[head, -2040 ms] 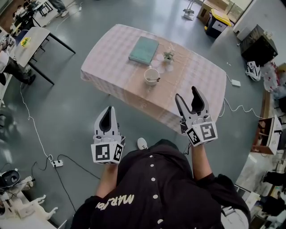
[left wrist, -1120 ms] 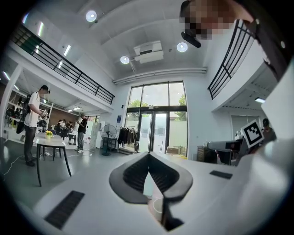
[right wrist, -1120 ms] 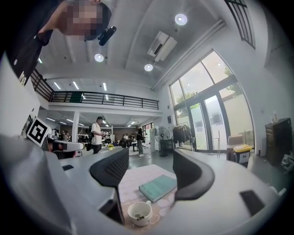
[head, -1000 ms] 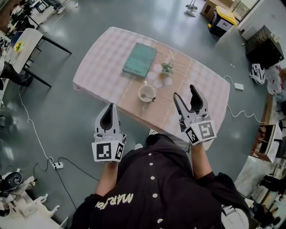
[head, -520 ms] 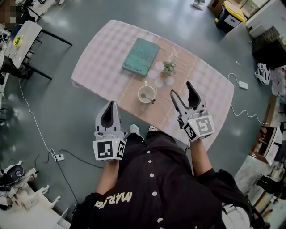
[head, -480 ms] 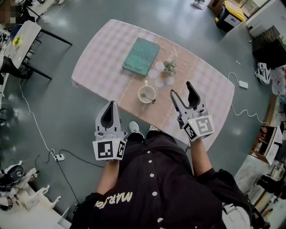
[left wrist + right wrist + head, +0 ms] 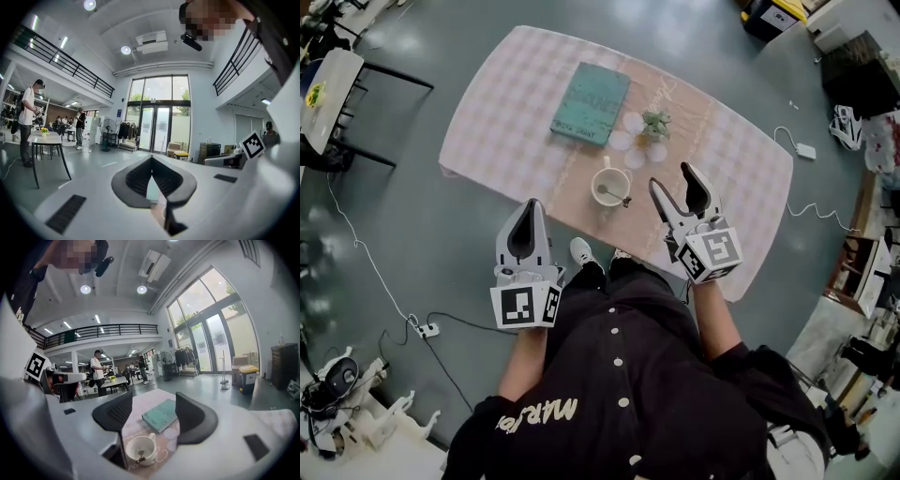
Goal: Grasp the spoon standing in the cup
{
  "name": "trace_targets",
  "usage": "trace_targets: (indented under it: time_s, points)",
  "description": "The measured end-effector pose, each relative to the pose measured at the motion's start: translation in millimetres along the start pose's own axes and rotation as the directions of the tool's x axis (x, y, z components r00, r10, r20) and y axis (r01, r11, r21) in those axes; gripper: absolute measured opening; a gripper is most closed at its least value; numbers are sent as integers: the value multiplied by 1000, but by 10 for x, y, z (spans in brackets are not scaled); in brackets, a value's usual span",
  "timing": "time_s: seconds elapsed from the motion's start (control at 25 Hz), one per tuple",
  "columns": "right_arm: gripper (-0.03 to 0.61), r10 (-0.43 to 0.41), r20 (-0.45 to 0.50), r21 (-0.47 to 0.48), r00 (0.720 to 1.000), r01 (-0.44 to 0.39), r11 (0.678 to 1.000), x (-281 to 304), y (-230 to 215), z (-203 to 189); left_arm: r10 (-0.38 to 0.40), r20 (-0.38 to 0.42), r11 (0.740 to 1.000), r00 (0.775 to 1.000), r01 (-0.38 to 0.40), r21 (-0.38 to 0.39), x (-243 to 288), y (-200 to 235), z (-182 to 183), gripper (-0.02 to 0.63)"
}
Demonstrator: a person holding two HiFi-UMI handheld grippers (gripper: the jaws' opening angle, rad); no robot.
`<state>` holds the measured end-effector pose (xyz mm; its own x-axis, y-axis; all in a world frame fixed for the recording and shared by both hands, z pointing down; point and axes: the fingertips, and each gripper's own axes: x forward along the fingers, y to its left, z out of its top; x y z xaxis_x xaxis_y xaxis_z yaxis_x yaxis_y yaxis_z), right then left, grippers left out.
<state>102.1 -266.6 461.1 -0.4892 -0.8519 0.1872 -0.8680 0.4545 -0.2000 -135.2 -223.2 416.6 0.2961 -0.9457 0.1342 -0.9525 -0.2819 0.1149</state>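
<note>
- Spoon (image 7: 616, 196) is seen in the head view leaning in the white cup (image 7: 610, 185) on the checked table (image 7: 506, 103), just left of the right gripper (image 7: 672, 181), whose jaws are spread; the left gripper (image 7: 525, 225) is held off the table's edge.
- Left gripper view: its jaws are shown pressed together at the tips.
- Right gripper view: the cup is framed low between the parted jaws, untouched, with the slim metal spoon propped against its near rim.
</note>
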Motion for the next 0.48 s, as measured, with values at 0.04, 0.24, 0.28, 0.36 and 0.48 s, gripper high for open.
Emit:
trace_targets:
  time_s: [0.04, 0.24, 0.28, 0.36, 0.48]
  points:
    - [270, -10, -15, 7, 1000, 10, 1000, 15, -6, -74, -6, 1, 1000, 1000, 6, -3, 10, -2, -16, 11]
    - [244, -40, -100, 110, 994, 51, 993, 137, -35, -579, -28, -26, 999, 999, 27, -16, 81, -12, -176, 11]
    - [244, -39, -123, 125, 992, 55, 991, 161, -28, -694, -31, -34, 999, 999, 30, -17, 93, -17, -205, 11]
    - [245, -40, -169, 155, 985, 66, 986, 200, -16, -917, -38, -45, 999, 998, 37, -16, 115, -27, -246, 11]
    - [245, -34, -232, 210, 972, 84, 974, 251, 15, -1231, -44, -63, 999, 997, 43, -16, 141, -28, -318, 9]
